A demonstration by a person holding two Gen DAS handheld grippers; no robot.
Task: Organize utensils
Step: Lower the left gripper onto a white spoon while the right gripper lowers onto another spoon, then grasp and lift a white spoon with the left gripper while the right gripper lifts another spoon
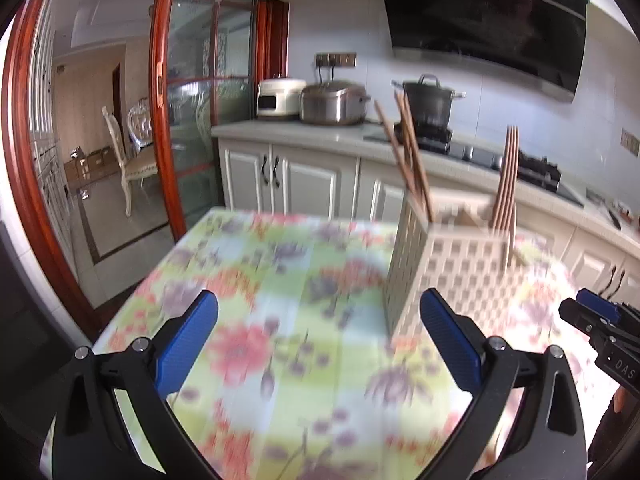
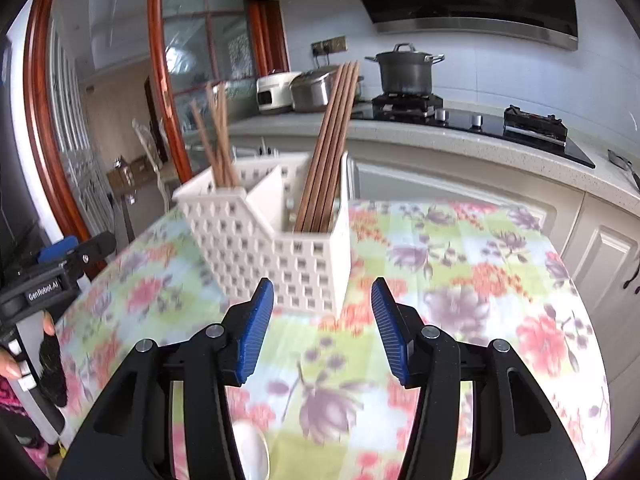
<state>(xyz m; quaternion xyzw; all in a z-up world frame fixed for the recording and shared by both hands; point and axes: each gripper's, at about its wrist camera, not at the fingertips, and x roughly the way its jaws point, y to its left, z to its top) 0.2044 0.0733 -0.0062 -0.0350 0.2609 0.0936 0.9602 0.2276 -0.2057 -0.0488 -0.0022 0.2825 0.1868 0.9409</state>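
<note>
A white perforated utensil holder (image 1: pixel 452 264) (image 2: pixel 260 248) stands on the table with the floral cloth (image 1: pixel 280 320) (image 2: pixel 460 280). One bundle of brown chopsticks (image 1: pixel 408 152) (image 2: pixel 218 136) leans in its left compartment, and a second bundle (image 1: pixel 508 176) (image 2: pixel 332 140) in its right one. My left gripper (image 1: pixel 320 300) hangs open wide over the cloth, left of the holder, with nothing between its fingers. My right gripper (image 2: pixel 322 286) is open just in front of the holder, also with nothing in it. A white rounded object, perhaps a spoon (image 2: pixel 250 452), lies on the cloth beneath the right gripper.
Behind the table runs a kitchen counter (image 2: pixel 440 140) with a stove, a dark pot (image 2: pixel 406 68) and a steel cooker (image 1: pixel 334 104). Cabinet doors stand close to the table's far edge. A glass door with a red frame (image 1: pixel 164 120) is at the left.
</note>
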